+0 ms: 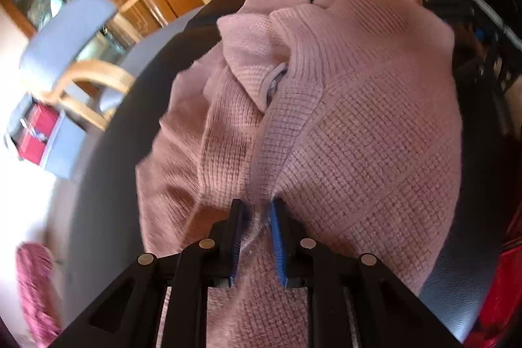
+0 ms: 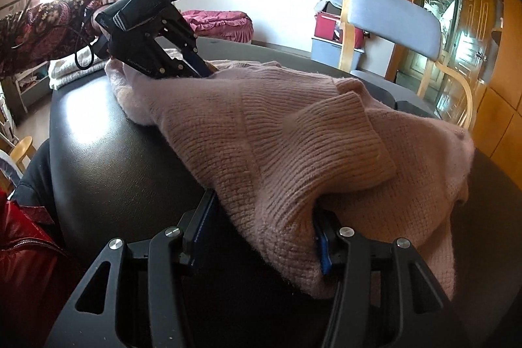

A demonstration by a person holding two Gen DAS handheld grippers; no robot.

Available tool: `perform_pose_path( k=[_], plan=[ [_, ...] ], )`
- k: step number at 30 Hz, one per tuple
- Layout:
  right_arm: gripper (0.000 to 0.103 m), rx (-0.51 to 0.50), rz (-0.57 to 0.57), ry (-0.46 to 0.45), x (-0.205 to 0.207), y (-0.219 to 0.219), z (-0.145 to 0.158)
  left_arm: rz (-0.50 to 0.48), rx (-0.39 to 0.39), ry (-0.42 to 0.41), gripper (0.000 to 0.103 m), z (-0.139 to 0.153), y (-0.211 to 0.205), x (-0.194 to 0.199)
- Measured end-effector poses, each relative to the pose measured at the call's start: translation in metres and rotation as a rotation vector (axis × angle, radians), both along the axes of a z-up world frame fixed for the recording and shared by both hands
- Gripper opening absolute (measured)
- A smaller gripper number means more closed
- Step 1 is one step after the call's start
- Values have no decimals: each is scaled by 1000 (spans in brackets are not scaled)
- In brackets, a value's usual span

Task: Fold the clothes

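A pink knitted sweater point(image 1: 342, 126) lies crumpled on the black table point(image 1: 107, 185). My left gripper point(image 1: 257, 205) is shut on a fold of the sweater's near edge, with fabric pinched between the blue pads. From the right wrist view the left gripper point(image 2: 205, 72) reaches down into the far end of the sweater point(image 2: 277, 136). My right gripper point(image 2: 264, 207) stands open and wide at the sweater's near ribbed hem. The hem lies between its jaws and drapes over the right finger point(image 2: 324, 253), while the left finger point(image 2: 200, 224) stays bare beside the fabric.
A grey-padded wooden chair point(image 2: 391, 22) stands at the table's far side. Folded white cloth point(image 2: 68, 67) lies at the table's back left corner. A red jacket point(image 2: 23, 243) hangs at the near left edge. Red and grey boxes point(image 2: 329, 38) sit on the floor behind.
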State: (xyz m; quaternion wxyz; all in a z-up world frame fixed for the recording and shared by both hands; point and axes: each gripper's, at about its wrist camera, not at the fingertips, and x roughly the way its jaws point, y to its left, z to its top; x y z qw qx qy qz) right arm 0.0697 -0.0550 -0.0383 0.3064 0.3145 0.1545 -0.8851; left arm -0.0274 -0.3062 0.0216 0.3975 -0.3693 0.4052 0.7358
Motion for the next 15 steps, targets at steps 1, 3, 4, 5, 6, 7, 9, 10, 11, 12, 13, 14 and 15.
perform_pose_path(
  k=[1,3,4,5,6,7,9,10,11,12,13,14,15],
  plan=[
    [54,13,5,4,0,-1,0,3,4,5,23,3,0,-1],
    [54,30,13,6,2,0,0,23,13,-7,33,6,-1,-6],
    [54,30,14,3,1,1,0,39,20,-37,32,5,-2,-12],
    [54,28,14,-1,1,2,0,48,30,-69,32,3,-3,-16],
    [54,21,12,-7,0,2,1,53,40,-85,32,2,-4,-18],
    [54,15,9,-11,-1,3,1,56,50,-92,32,2,-5,-18],
    [54,3,3,-20,-2,3,2,47,54,-72,32,1,-6,-12],
    [54,-1,1,-23,-2,4,2,30,49,-50,30,0,-5,-6],
    [54,1,3,-21,-2,3,2,13,43,-29,29,0,-4,-1],
    [54,3,5,-19,-3,3,2,1,34,-10,28,-1,-2,1],
    [54,4,5,-15,-5,4,1,-8,26,10,25,-3,-1,4],
    [54,3,1,-12,-7,4,1,10,29,16,23,-4,1,4],
    [54,7,-9,-7,-9,3,0,43,40,15,20,-6,2,2]
  ],
)
